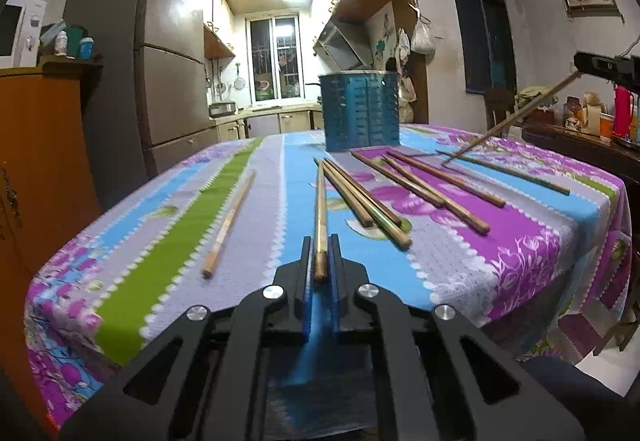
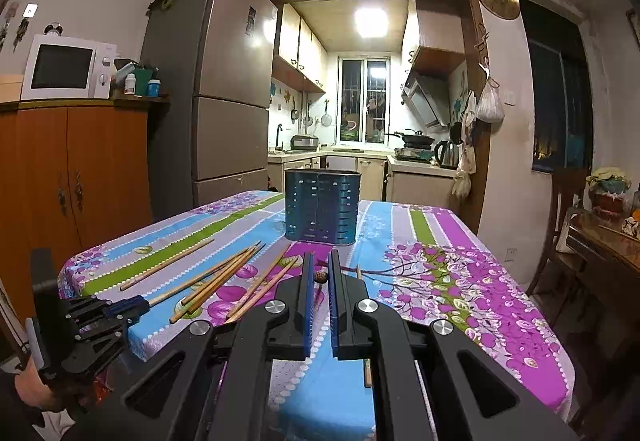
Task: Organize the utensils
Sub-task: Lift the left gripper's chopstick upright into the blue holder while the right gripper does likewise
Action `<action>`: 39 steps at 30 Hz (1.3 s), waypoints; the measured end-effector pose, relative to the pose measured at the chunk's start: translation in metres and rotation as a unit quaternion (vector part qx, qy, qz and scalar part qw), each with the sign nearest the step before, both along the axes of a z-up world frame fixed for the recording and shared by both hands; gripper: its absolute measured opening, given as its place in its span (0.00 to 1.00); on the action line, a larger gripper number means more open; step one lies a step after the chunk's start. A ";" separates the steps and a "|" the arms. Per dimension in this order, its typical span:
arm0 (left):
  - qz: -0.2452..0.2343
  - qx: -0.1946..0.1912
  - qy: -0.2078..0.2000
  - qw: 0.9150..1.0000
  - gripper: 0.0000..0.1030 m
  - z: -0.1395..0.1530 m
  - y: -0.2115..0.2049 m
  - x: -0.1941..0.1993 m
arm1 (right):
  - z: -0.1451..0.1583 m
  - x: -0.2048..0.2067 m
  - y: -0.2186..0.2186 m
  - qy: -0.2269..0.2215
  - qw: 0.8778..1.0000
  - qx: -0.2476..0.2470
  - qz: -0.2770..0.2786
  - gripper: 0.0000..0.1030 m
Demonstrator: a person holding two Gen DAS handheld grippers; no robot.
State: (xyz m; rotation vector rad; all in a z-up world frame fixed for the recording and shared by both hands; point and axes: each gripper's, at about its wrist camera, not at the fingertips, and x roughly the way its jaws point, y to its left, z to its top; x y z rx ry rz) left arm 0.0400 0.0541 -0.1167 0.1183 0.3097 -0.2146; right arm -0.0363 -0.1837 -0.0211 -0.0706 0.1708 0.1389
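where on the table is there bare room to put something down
Free: the right side of the tablecloth, right of the blue holder, and the left strip beyond the lone chopstick. Crowded: the middle, where the loose chopsticks lie before the holder.

Blue slotted utensil holder (image 1: 362, 111) upright at table's far end. Wooden chopsticks (image 1: 436, 187) scattered flat in front of it, one (image 1: 229, 223) alone on the green stripe. One chopstick (image 1: 320, 217) clamped at its near end, another (image 1: 516, 117) tilted, tip on cloth.
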 end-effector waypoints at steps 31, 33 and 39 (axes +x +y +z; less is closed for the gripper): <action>-0.025 -0.002 -0.104 0.994 0.05 0.177 -0.015 0.104 | 0.087 0.091 -0.025 -0.004 0.999 0.004 0.038 0.08; -0.028 -0.009 -0.095 0.995 0.05 0.191 -0.013 0.115 | 0.096 0.103 -0.025 0.004 0.999 0.006 0.044 0.08; -0.044 -0.026 -0.089 0.995 0.05 0.240 -0.016 0.138 | 0.139 0.136 -0.020 0.004 0.998 0.000 0.056 0.08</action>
